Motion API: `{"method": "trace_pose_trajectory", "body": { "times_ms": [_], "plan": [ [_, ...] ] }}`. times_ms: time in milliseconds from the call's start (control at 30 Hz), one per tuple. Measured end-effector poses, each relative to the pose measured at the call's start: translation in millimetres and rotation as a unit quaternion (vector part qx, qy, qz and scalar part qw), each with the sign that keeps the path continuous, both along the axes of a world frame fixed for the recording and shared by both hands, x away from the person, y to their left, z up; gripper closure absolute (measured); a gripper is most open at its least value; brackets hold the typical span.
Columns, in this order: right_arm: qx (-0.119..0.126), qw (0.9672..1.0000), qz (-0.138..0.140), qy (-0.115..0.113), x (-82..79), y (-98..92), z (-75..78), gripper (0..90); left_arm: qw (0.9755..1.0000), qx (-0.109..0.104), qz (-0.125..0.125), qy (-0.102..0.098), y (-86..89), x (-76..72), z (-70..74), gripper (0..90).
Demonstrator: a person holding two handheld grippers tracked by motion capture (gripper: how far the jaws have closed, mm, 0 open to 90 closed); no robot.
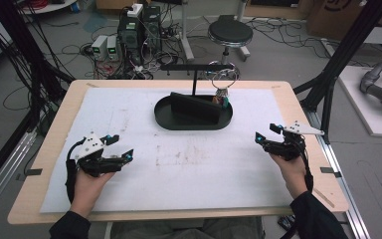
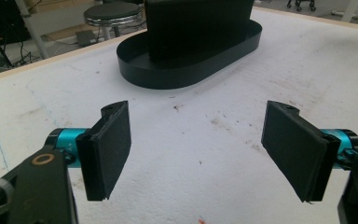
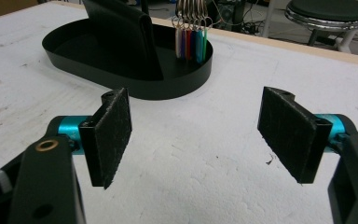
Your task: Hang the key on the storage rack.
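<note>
Your left gripper (image 1: 122, 149) rests near the left edge of the white mat (image 1: 179, 169), held in your left hand (image 1: 87, 186). Its jaws stand wide apart, and the left gripper view confirms bare mat between the two black pads (image 2: 109, 149); nothing is held. Your right gripper (image 1: 267, 135) sits near the right edge of the mat, held in your right hand (image 1: 292, 172), with the grey three-cornered plate on top. Its jaws are likewise spread, and the right gripper view shows only mat between its pads (image 3: 112, 135).

The two grippers are well apart from each other, one at each side of the table (image 1: 54, 129).

The black oval tray (image 1: 164, 117) lies on the far middle of the mat, ahead of both grippers and touched by neither. A black upright block (image 1: 191, 107) stands inside the tray. A thin black stand (image 1: 194, 74) with a crossbar rises from behind the block. A bunch of key rings with coloured tags (image 1: 222, 97) hangs from the right end of the crossbar, its tags reaching down into the right end of the tray. In the right gripper view the tags (image 3: 192, 44) hang just beside the block, side by side.

A round black stool (image 1: 230, 34) stands on the floor beyond the table.
</note>
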State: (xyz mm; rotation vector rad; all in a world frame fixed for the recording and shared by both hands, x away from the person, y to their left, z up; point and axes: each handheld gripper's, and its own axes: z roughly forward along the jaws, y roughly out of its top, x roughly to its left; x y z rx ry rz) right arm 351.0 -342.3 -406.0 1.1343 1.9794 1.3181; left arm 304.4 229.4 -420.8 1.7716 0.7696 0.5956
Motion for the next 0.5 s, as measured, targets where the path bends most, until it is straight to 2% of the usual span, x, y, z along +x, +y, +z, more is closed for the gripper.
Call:
{"method": "trace_pose_trajectory", "body": {
  "times_ms": [500],
  "plan": [
    [0.000, 1.0000, -0.002, -0.002, 2.5, -0.7, -0.6, 26.3, 1.0000, -0.002, 0.007, 0.001, 3.8, -1.1, -0.3, 24.2]
  ]
}}
